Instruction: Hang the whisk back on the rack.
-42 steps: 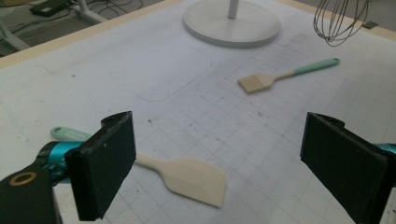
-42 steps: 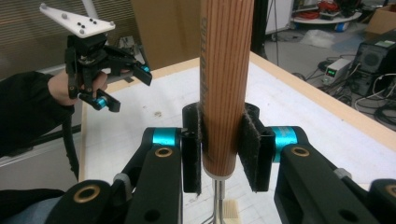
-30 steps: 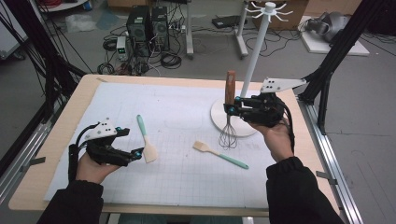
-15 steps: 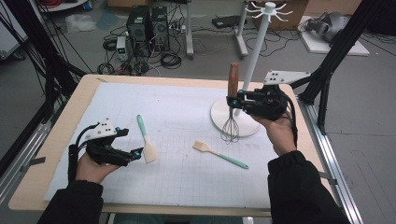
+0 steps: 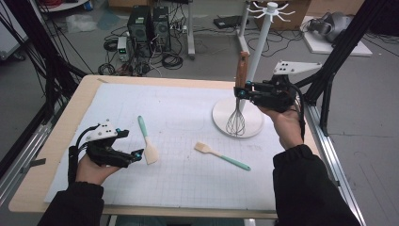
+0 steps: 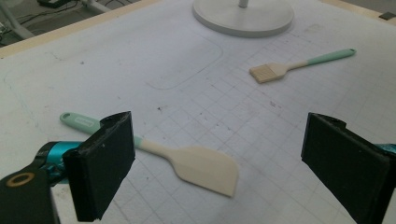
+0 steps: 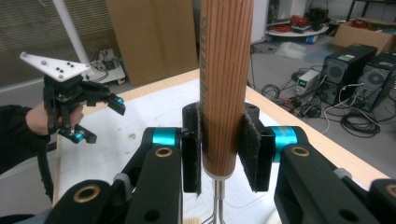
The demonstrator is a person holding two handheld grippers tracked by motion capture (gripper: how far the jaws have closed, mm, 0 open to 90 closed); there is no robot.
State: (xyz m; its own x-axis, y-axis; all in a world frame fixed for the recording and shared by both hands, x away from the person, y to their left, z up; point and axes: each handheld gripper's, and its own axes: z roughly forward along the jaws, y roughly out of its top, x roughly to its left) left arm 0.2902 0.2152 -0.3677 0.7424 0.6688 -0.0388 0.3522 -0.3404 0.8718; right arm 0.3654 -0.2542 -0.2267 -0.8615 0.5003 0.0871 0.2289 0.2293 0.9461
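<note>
Your left gripper [image 5: 137, 155] rests low left in the high view, jaws wide, the spatula [image 6: 205, 166] just ahead. Your right gripper [image 5: 241, 92], upper right, clamps the whisk [image 5: 236, 120] by its wooden handle [image 7: 225, 84]; keep it upright, probably heading for the hook stand [image 5: 269, 9]. The right gripper view shows the pads [image 7: 252, 151] squeezing the wood.

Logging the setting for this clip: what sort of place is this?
Most likely a lab or workshop, not a kitchen. A table covered with a gridded mat stands inside a black frame, with computer towers and loose cables on the bare floor behind it.
</note>
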